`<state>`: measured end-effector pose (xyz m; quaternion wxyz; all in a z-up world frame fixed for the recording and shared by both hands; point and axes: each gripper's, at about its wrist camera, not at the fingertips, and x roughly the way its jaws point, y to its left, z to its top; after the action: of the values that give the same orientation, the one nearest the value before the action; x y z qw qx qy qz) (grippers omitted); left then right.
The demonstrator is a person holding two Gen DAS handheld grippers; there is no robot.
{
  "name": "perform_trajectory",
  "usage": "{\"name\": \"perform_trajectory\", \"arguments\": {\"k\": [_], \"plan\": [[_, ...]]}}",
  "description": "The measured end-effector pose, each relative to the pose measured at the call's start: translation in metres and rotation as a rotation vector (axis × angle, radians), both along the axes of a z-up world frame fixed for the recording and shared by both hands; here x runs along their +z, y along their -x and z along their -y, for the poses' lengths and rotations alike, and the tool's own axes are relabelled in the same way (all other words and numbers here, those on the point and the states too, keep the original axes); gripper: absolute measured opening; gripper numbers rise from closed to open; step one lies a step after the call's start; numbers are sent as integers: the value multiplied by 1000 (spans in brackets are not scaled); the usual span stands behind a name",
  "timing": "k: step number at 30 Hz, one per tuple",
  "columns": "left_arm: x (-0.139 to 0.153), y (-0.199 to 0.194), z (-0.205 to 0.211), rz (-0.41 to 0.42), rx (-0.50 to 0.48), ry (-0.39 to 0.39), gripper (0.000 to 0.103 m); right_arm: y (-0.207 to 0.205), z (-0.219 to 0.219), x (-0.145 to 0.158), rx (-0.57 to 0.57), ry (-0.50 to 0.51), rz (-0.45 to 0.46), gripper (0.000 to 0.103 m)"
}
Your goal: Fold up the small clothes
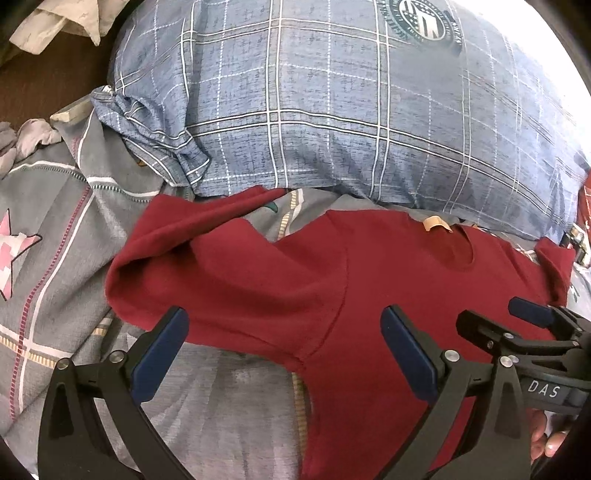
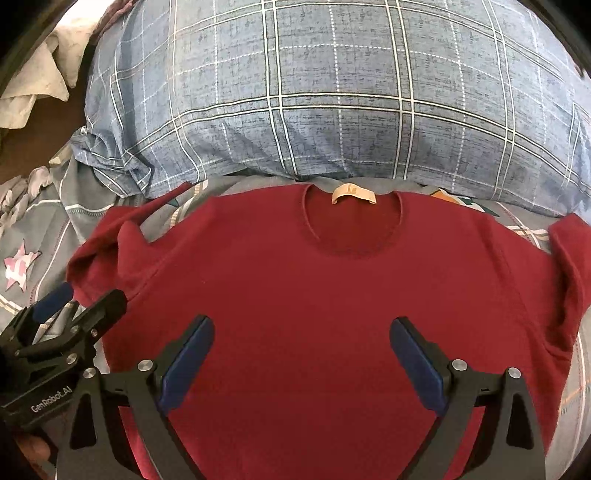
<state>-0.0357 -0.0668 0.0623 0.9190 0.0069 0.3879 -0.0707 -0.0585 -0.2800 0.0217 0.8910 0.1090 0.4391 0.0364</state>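
A dark red T-shirt [image 2: 332, 280] lies spread flat on the bed, its neck opening and tan label [image 2: 354, 194] toward the pillow. The shirt's left sleeve [image 1: 192, 258] is bunched and partly folded over. My left gripper [image 1: 284, 328] hovers open above that sleeve and the armpit seam, nothing between its blue pads. My right gripper [image 2: 301, 334] hangs open over the middle of the shirt's chest, also holding nothing. Each gripper shows at the edge of the other's view: the right gripper [image 1: 532, 317] and the left gripper [image 2: 70, 306].
A large blue plaid pillow [image 2: 332, 92] lies just behind the shirt's collar. Grey patterned bedsheet [image 1: 55, 229] with a pink star surrounds the shirt. Pale crumpled cloth [image 1: 62, 22] lies at the far left beyond the bed edge. Fingers of a hand [image 1: 546, 439] hold the right gripper.
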Motion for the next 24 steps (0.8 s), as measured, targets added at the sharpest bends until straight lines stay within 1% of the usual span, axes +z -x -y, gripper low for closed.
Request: {"name": "perform_trajectory", "arguments": {"k": [9, 11, 24], "plan": [[-4, -4, -5, -15, 14, -1, 103, -9, -8, -5, 19, -6, -10, 97], [-5, -5, -5, -5, 25, -2, 103, -11, -9, -7, 22, -2, -16, 97], [-10, -11, -12, -30, 42, -1, 103, -22, -14, -15, 39, 7, -48, 97]]}}
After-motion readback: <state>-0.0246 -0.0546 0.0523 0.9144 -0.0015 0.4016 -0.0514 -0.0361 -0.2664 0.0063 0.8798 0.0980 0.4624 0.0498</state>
